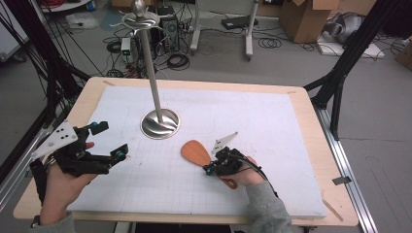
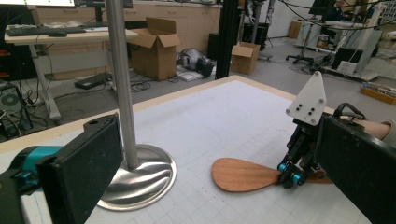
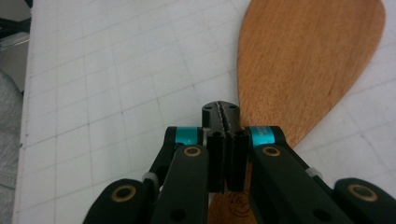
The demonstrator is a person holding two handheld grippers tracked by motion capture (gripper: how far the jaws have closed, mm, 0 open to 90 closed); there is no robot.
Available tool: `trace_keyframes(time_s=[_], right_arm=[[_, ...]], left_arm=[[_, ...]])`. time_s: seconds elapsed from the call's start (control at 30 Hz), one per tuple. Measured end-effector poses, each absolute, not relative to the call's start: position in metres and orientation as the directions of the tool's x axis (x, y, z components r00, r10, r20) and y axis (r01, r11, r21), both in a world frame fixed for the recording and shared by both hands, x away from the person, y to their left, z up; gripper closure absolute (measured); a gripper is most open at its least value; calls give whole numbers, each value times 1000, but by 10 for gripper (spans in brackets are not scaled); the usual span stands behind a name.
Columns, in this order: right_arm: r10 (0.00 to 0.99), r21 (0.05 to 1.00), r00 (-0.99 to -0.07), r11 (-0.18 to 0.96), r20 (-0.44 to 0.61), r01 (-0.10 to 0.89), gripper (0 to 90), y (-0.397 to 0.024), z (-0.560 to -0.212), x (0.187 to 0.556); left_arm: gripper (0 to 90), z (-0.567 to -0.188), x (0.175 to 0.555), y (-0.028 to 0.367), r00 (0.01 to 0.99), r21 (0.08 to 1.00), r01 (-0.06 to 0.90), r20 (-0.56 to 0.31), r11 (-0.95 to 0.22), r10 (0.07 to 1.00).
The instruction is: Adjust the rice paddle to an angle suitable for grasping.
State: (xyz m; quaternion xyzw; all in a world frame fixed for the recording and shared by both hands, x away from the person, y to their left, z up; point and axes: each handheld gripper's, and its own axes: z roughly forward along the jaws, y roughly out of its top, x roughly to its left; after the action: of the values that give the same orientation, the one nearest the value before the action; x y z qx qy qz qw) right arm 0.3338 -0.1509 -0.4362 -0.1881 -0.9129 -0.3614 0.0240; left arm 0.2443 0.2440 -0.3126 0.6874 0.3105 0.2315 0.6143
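Wooden spatula [image 1: 200, 155] lies flat on the mat [image 1: 272, 126], blade toward the stand [image 1: 160, 123], its handle beneath the right gripper [image 1: 210, 169], whose jaws are pressed together; left gripper [image 1: 109, 141] waits spread, well apart.

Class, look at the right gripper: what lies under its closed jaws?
Under the right gripper lies the flat brown wooden spatula on the white gridded mat. Its broad blade shows beyond the shut jaws; the gripper covers most of the handle, so contact cannot be confirmed.
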Motion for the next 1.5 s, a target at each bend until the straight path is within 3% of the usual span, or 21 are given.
trace_keyframes(time_s=[0.93,1.27,1.5], right_arm=[[531,660,-836,579,141,479,891,-199,-436,350],[519,731,-846,530,122,430,890,-190,-426,347],[504,774,-858,503,99,385,890,-162,-417,350]], left_arm=[[18,-314,246,243,699,987,148,-64,-57,713],[18,-315,247,247,695,987,151,-67,-54,716],[18,-315,246,247,691,987,152,-69,-51,720]])
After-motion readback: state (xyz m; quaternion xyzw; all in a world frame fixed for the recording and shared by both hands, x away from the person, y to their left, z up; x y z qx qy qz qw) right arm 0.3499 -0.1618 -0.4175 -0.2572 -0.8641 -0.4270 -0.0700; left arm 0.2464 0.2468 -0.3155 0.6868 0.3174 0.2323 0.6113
